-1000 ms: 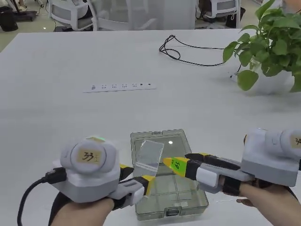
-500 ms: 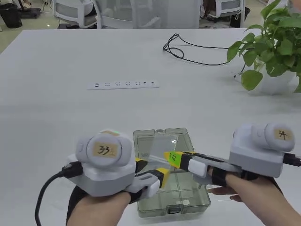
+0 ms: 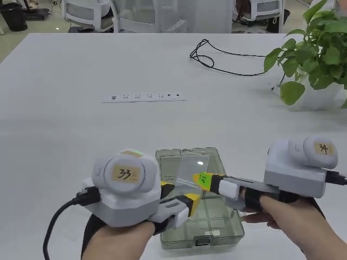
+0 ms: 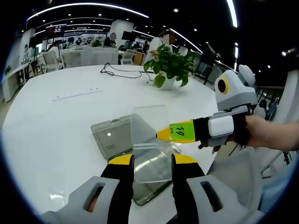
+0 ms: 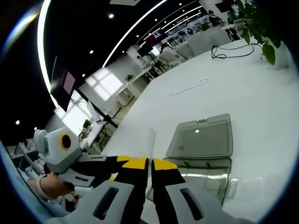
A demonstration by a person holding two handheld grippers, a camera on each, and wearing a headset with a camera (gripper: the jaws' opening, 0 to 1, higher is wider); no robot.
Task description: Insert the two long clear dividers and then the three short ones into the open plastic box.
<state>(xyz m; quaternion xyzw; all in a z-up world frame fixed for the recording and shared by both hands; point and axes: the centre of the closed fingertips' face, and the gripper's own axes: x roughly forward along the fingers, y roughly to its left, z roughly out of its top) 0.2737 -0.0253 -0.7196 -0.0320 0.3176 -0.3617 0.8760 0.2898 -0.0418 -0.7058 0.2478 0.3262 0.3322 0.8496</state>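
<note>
A clear divider point(image 4: 148, 126), a thin, flat, glossy rectangle of see-through plastic, is held in the air above the open box point(image 3: 227, 234). The left gripper point(image 4: 152, 161) is closed on the sheet across its width: the yellow-tipped jaws stand apart, and the sheet's lower side edges are pressed between them. The long axis is seen to run forward along those jaws, rising away from the person, so that the sheet stands tilted with its top edge over the lid point(image 4: 110, 137). The right gripper point(image 5: 150, 164) is clamped on the sheet from the right, its jaws drawn almost together on the thin plastic. The box is made of smoky translucent plastic with rounded corners and is laid on a smooth white table point(image 3: 65, 135), its lid folded back flat. A white power strip point(image 3: 143, 97), a black cable point(image 3: 217, 57) and a leafy potted plant point(image 3: 314, 49) are set well beyond it.
</note>
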